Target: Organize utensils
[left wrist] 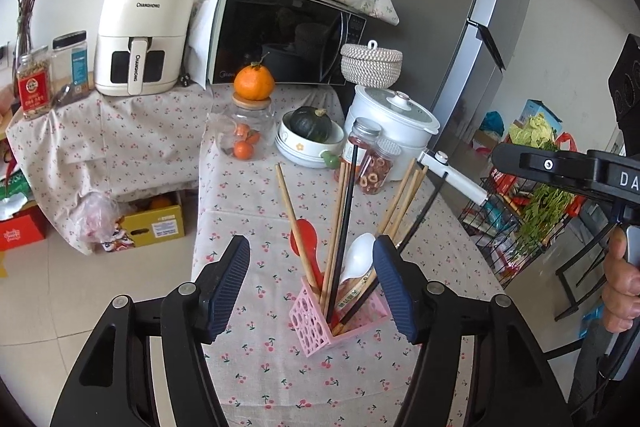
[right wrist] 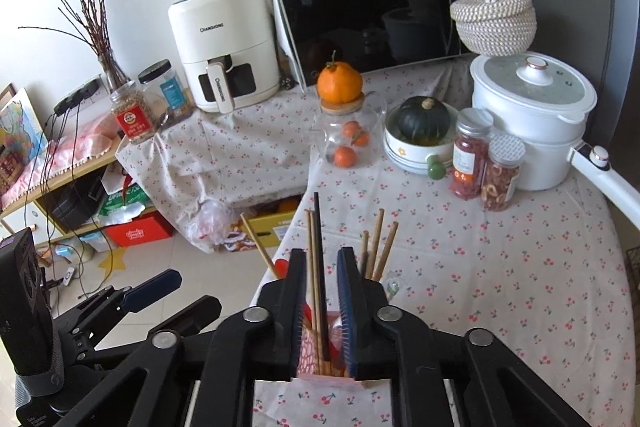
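Your left gripper (left wrist: 312, 279) stands released, the pink utensil holder (left wrist: 320, 323) between its spread fingers. Your right gripper (right wrist: 320, 291), parted slightly, straddles the chopsticks (right wrist: 316, 267) without pressing them.

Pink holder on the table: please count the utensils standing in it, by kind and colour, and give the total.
In the pink holder, as seen from the left wrist view:
wooden chopsticks: 6
black chopsticks: 2
red spoon: 1
white spoon: 1
Total: 10
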